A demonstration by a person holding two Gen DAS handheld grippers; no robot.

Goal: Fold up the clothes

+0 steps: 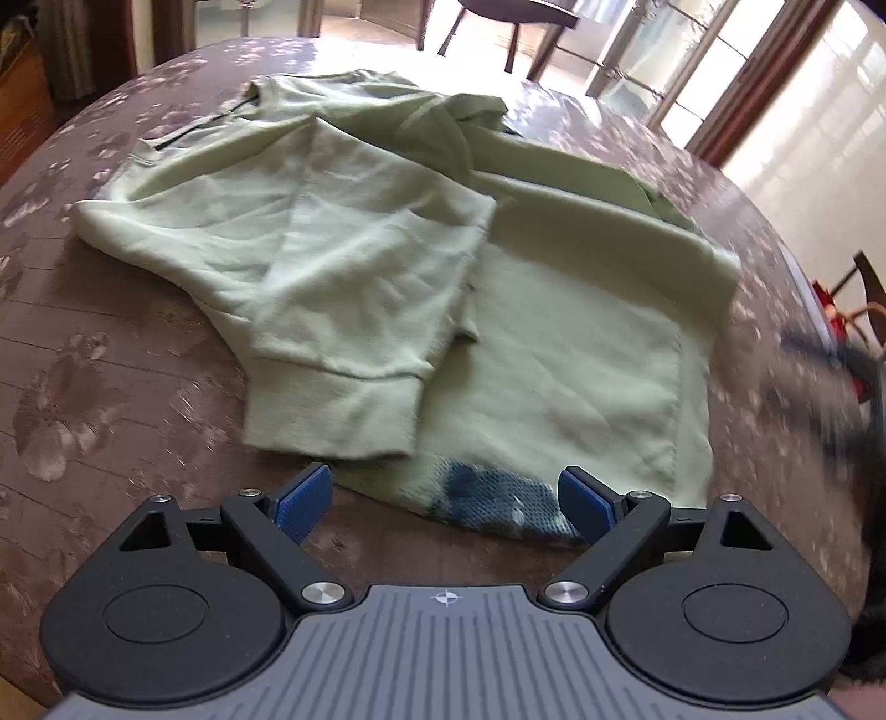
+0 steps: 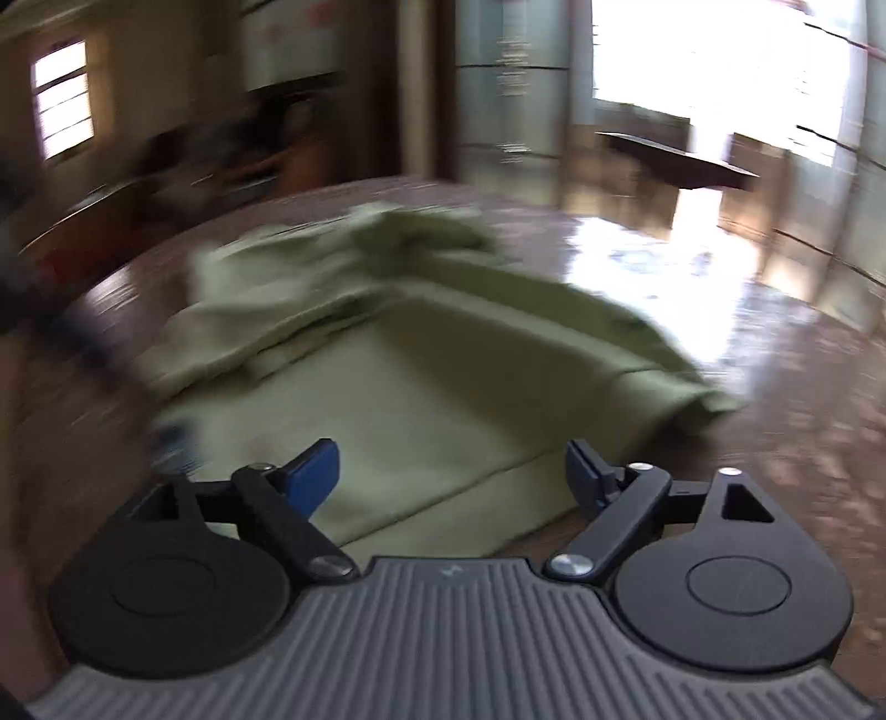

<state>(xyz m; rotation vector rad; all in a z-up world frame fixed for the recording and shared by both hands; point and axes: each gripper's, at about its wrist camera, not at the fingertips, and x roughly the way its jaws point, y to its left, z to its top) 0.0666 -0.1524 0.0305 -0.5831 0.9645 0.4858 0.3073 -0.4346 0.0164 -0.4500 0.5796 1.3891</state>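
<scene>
A pale green sweatshirt [image 1: 387,232] lies spread on the table, one sleeve folded across its body with the ribbed cuff [image 1: 332,410] toward me. A blue-stained patch [image 1: 487,498] marks its near hem. My left gripper [image 1: 446,501] hangs open just in front of that hem, blue pads [image 1: 304,501] wide apart, holding nothing. In the blurred right wrist view the same sweatshirt [image 2: 415,354] fills the middle. My right gripper [image 2: 451,476] is open over its near edge, nothing between the fingers. The right gripper shows as a dark blur [image 1: 830,387] at the right of the left wrist view.
The table [image 1: 111,387] wears a brown flowered cloth with a glossy cover. A dark chair [image 1: 498,22] stands beyond the far edge, bright windows [image 1: 775,111] behind it. A red object [image 1: 830,310] and another chair sit off the right edge.
</scene>
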